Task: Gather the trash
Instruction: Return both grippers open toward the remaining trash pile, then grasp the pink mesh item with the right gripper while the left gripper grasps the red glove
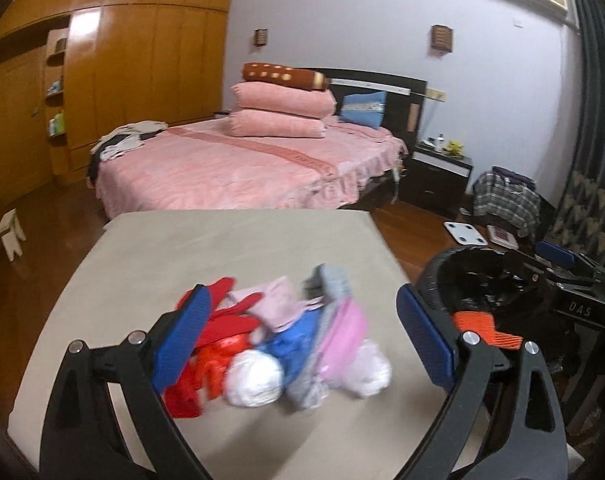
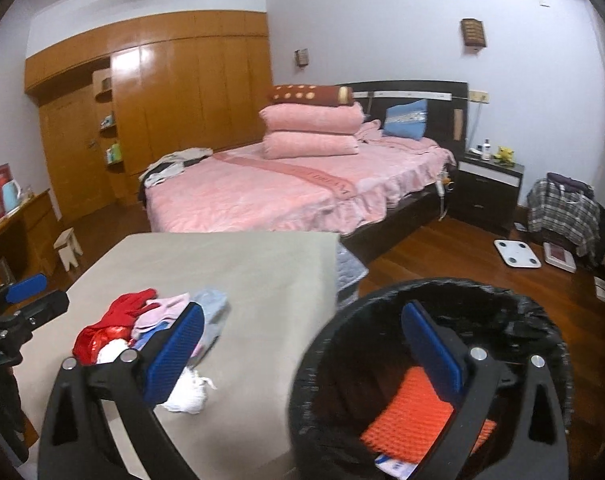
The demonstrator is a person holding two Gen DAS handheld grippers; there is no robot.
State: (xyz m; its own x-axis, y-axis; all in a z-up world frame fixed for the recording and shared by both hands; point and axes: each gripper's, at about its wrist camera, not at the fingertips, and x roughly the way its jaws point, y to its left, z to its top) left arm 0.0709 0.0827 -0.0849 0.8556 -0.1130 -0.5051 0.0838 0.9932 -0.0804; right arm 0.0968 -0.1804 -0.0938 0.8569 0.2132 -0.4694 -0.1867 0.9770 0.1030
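A heap of trash (image 1: 278, 340) lies on the beige table (image 1: 222, 248): red, pink, blue and grey scraps and white crumpled bags. My left gripper (image 1: 302, 332) is open and empty, its jaws on either side of the heap, just above it. A round bin with a black liner (image 2: 430, 360) stands off the table's right side, and shows in the left wrist view (image 1: 482, 280) too. An orange mesh piece (image 2: 414, 412) lies inside it. My right gripper (image 2: 302, 356) is open and empty over the bin's left rim. The heap (image 2: 142, 328) is to its left.
A pink bed (image 1: 242, 160) stands beyond the table, with a dark nightstand (image 1: 438, 176) to its right. A white scale (image 2: 516, 253) and a chair draped with plaid cloth (image 2: 562, 208) are on the wooden floor. A small stool (image 2: 68, 250) stands at the left.
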